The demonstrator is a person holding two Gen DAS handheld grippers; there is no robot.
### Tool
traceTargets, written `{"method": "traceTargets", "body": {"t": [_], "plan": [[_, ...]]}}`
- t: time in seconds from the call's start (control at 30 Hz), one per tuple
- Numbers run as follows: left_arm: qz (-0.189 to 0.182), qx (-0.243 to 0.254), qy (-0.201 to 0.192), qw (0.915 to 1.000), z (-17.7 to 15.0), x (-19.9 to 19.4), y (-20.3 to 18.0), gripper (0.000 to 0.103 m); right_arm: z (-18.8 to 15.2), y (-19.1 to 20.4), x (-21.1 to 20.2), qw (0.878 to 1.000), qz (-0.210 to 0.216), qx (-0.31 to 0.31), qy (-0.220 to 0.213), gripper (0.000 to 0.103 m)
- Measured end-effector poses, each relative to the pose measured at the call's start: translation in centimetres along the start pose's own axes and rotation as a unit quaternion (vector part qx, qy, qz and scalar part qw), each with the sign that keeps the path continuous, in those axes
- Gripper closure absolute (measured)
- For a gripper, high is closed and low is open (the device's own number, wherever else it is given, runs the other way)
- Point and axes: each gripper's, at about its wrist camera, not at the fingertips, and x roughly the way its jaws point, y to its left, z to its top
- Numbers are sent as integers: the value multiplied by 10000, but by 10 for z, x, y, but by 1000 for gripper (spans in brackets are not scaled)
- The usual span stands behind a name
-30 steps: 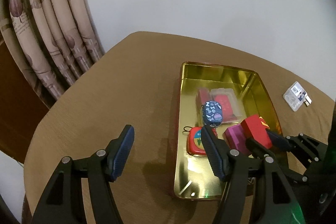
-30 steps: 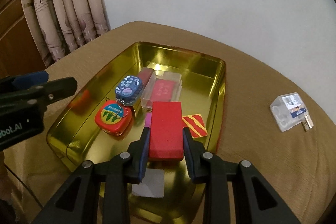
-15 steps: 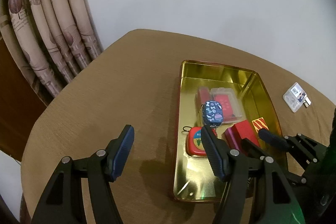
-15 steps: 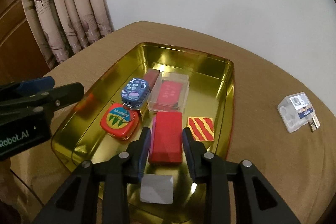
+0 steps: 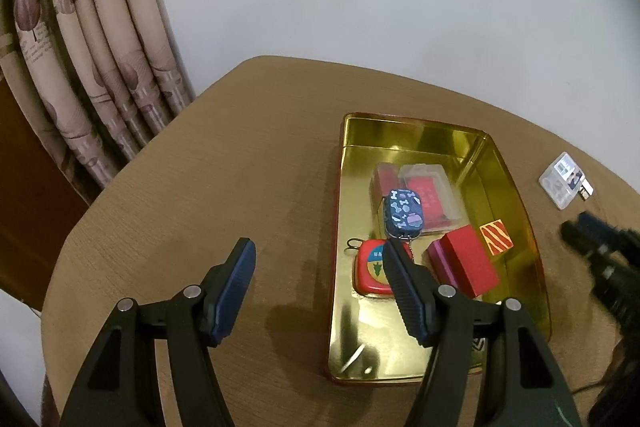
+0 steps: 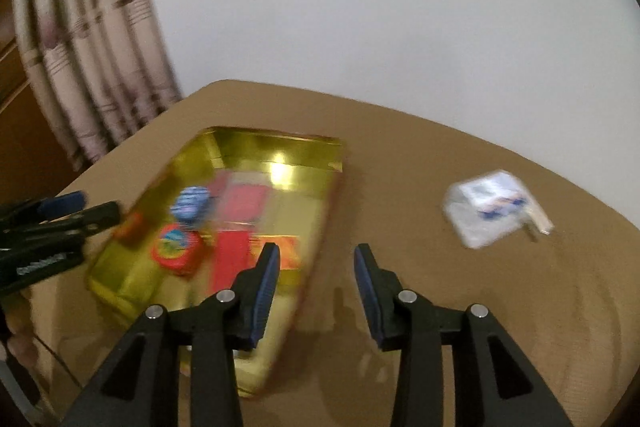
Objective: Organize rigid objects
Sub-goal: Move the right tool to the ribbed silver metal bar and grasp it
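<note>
Jaws of the right gripper (image 6: 316, 267) stand spread apart with nothing between them, hanging over bare brown table (image 6: 440, 155) just right of the gold rectangular metal tin (image 6: 276, 143) in the lower middle of a motion-blurred frame. Toward the right edge of that view lies a small clear plastic case with a printed label (image 6: 488, 215), on the table and well apart from the tin. The left gripper (image 5: 318, 263) is likewise released and empty, its left finger over the table and its right finger overlapping the tin's near left side at lower centre. Inside the tin, near that finger, sit a red rounded tin with a green tree emblem (image 5: 370, 267) and a dark blue patterned pouch on a chain (image 5: 404, 213). Beside them rest a red rectangular block (image 5: 470, 259) touching a magenta block (image 5: 436, 253), a small red-and-yellow striped cube (image 5: 496, 235), and a clear box with a red card (image 5: 434, 193) further up.
</note>
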Motion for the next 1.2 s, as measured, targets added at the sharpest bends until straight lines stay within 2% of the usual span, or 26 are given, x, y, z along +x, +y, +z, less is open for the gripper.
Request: {"method": "traceTargets", "body": {"t": [0.3, 0.5, 0.57, 0.73, 0.8, 1.0, 1.13, 1.2], "plan": [[18, 270, 37, 9996, -6, 3, -15, 39, -9, -122, 23, 9954, -895, 247, 250, 63], [-161, 436, 124, 9988, -9, 6, -24, 37, -8, -176, 54, 9928, -1073, 268, 470, 61], [-247, 455, 122, 9986, -9, 6, -26, 33, -5, -184, 64, 9928, -1057, 189, 531, 57], [-299, 802, -62, 9963, -12, 1, -40, 32, 7, -196, 90, 9947, -856, -155, 545, 56], [-438, 875, -114, 9951, -13, -1, -44, 32, 14, -197, 99, 9956, -771, -262, 457, 56], [-614, 898, -95, 9940, -15, 1, -52, 31, 30, -202, 117, 9973, -591, -206, 388, 56], [-570, 946, -89, 9938, -15, 1, -57, 31, 27, -195, 118, 9978, -525, -193, 343, 73], [-584, 987, -96, 9934, -15, -1, -63, 31, 22, -189, 113, 9976, -579, -193, 330, 73]]}}
